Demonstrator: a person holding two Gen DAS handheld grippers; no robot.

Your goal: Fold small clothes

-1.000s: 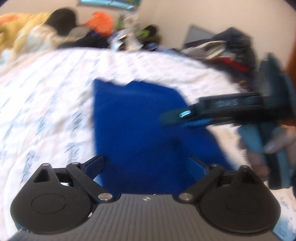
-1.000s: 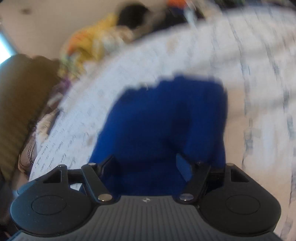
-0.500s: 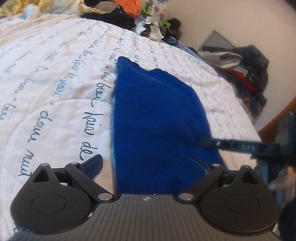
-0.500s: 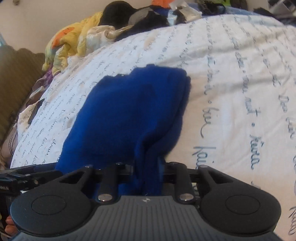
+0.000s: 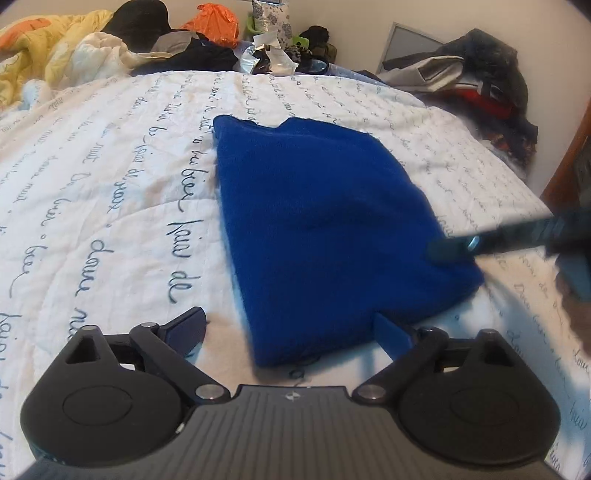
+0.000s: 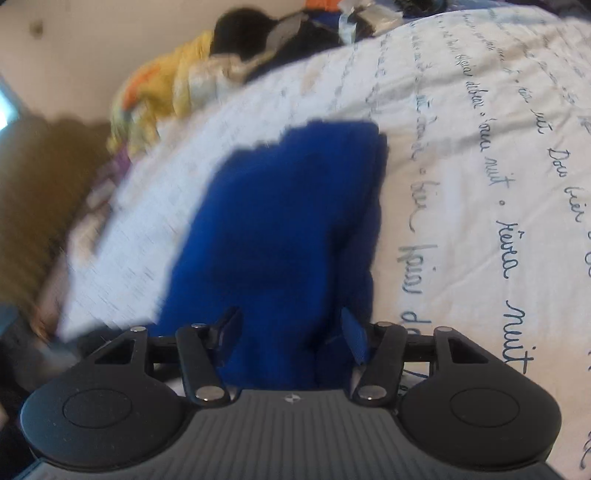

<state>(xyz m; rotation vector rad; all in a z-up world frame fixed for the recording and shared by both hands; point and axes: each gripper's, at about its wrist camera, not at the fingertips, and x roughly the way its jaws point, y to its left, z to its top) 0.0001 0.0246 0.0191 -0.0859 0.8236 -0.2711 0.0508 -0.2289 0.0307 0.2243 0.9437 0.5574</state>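
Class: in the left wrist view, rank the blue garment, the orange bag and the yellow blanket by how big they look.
1. blue garment, far the largest
2. yellow blanket, cut off by the edge
3. orange bag
Both sit farther back, so they only look small.

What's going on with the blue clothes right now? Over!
Left hand-held gripper open. Right hand-held gripper opening, blue garment between its fingers. Garment folded on bedspread. Nothing blocking.

Both my wrist cameras sit close above the bed [image 5: 110, 192], each tilted downward along its own tongs. My left view faces the clutter at 12 o'clock; my right view faces the yellow bedding [image 6: 166, 85] at 11 o'clock. Both views share the blue garment [image 5: 317, 229], seen from opposite edges.
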